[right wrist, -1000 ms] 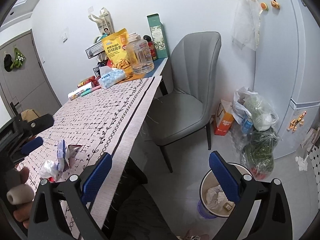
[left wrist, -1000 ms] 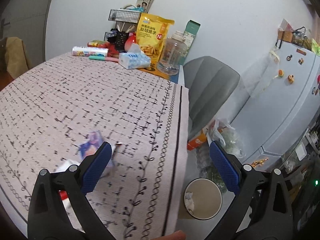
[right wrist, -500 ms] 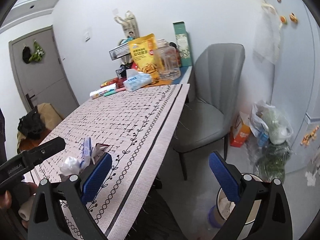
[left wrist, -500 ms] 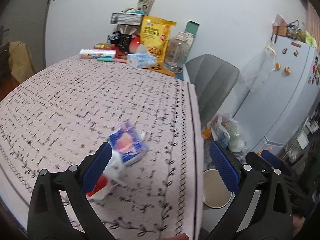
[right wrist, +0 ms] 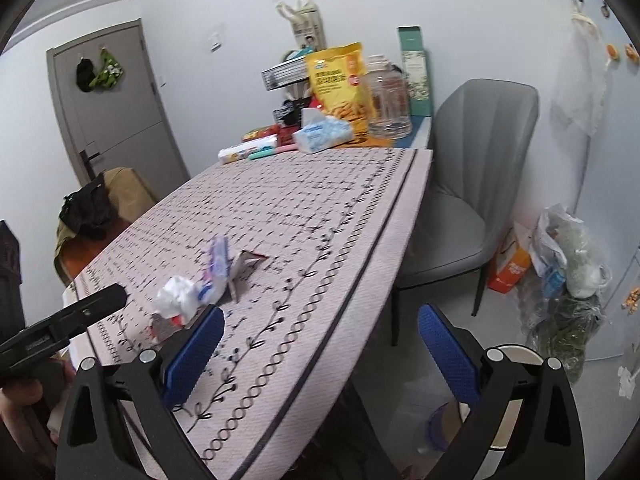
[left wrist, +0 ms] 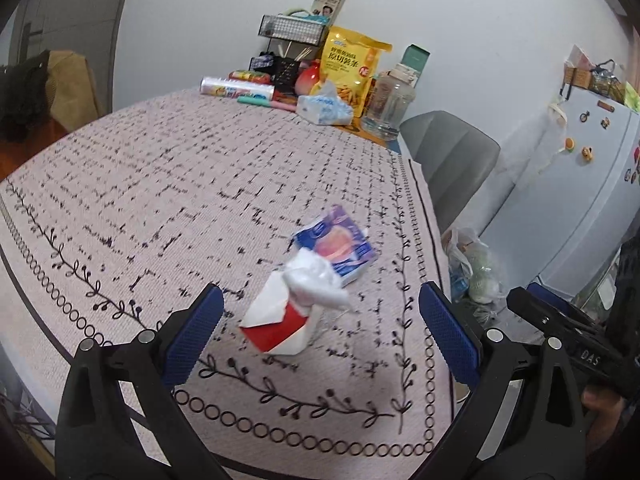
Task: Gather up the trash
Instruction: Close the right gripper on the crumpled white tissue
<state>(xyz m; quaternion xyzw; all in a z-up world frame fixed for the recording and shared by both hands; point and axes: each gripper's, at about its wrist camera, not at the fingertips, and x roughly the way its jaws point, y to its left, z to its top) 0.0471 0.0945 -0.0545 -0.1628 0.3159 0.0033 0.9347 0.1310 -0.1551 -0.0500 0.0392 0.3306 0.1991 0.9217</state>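
A small heap of trash lies on the pink patterned tablecloth (left wrist: pixel 160 184) near its front edge: a red and white carton (left wrist: pixel 276 326), a crumpled white tissue (left wrist: pixel 314 278) on it, and a blue and purple wrapper (left wrist: pixel 340 246) behind. My left gripper (left wrist: pixel 320 340) is open and empty, just in front of the carton and above the cloth. The heap also shows in the right wrist view (right wrist: pixel 188 300), with a torn wrapper (right wrist: pixel 244 270) beside it. My right gripper (right wrist: pixel 320 354) is open and empty, off the table's right edge. The trash bin (right wrist: pixel 508 360) sits below it, mostly hidden.
Snack bag (left wrist: pixel 352 68), tissue pack (left wrist: pixel 324 106), clear jug (left wrist: pixel 386 106) and a wire rack (left wrist: pixel 290 32) crowd the table's far end. A grey chair (right wrist: pixel 464 200) stands by the right side. Bags (right wrist: pixel 568 276) lie on the floor by the fridge (left wrist: pixel 580 184).
My left gripper has swung left and back, so the trash heap now sits centred between its fingers. My right gripper has turned left toward the table; the bin has slid out of view.
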